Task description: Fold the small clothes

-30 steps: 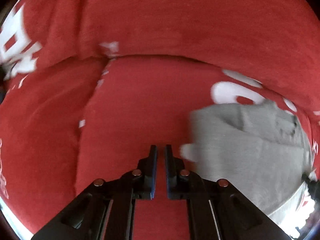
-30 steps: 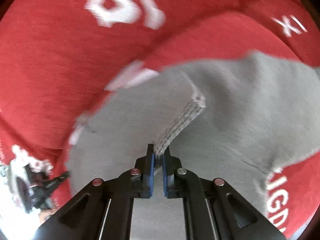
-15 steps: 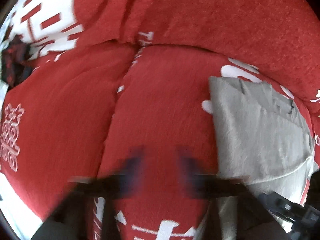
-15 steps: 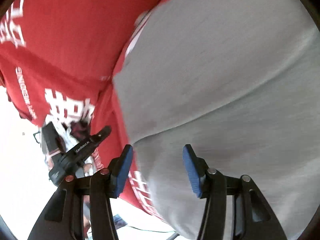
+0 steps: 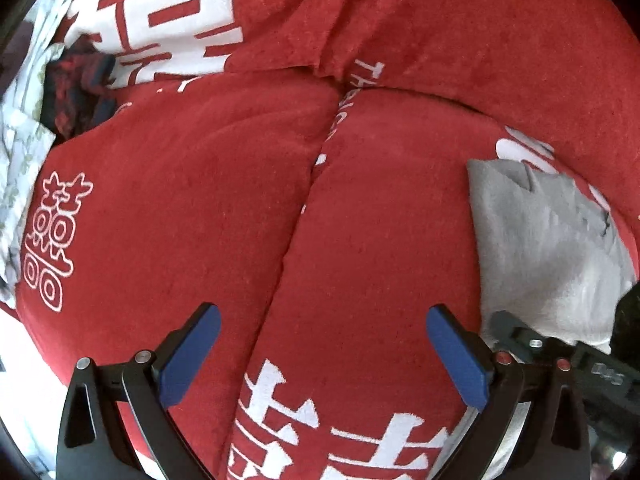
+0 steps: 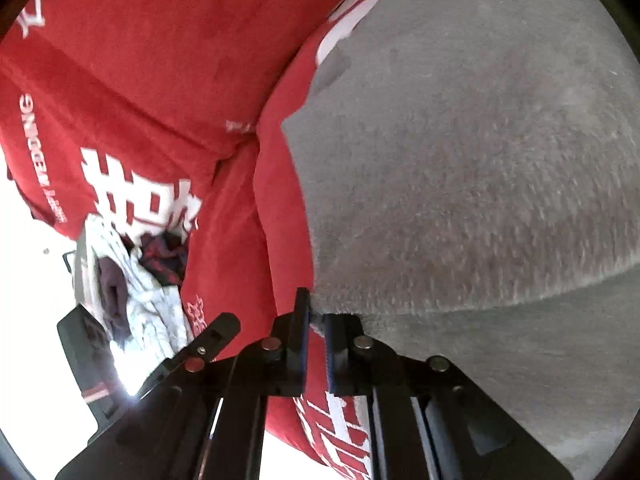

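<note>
At right of the left wrist view, soft grey folded garment (image 5: 544, 248) lying on plush red sofa cover (image 5: 192, 208). Left tool (image 5: 320, 354) just spread wide, nothing between. Right tool (image 6: 316, 320) just pressed together, pinching the garment's fuzzy lower-left edge.

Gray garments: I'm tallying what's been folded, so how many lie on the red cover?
1: the gray garment lies folded at the right of the red cover, the right gripper at its corner. Others may be hidden.
</note>
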`<state>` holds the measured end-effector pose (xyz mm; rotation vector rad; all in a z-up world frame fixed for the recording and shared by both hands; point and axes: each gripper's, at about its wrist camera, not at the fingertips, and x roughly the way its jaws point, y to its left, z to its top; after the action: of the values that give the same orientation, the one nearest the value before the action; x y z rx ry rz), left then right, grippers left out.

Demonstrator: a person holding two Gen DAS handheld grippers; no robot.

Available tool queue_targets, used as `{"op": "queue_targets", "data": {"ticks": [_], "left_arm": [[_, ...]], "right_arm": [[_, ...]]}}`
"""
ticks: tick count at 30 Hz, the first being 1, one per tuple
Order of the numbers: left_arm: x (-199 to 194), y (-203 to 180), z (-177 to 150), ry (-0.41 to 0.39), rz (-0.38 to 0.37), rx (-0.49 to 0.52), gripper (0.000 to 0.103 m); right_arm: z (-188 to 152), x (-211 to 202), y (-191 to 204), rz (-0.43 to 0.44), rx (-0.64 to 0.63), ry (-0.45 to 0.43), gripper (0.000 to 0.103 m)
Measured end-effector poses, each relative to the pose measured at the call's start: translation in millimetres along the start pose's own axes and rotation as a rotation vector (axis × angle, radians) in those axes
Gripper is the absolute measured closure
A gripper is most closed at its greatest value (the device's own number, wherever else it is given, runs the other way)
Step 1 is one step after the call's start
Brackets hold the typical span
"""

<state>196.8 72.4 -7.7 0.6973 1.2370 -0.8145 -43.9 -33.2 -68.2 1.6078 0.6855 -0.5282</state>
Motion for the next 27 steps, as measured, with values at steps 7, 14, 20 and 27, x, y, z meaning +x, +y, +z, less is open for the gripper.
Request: {"op": "queue_targets", "data": {"ticks": [7, 14, 20, 27], "left_arm": [[-2, -40, -3, 0.002, -0.052, 0.076, 0.000], [12, -100, 2, -0.008, -0.060, 0.156, 0.000], [32, -119, -8, 0.022, 0.011, 0.181, 0.000], [32, -125, -12, 0.016, 0.056, 0.199, 0.000]], "right_arm": [[-5, -22, -4, -0.042, -0.044, 0.053, 0.060], [16, -156, -82, -0.297, 0.050, -0.216, 0.057], [50, -237, -167, -0.337, 0.290, -0.395, 0.062], [58, -253, -181, -0.424, 0.275, -0.386, 0.094]]}}
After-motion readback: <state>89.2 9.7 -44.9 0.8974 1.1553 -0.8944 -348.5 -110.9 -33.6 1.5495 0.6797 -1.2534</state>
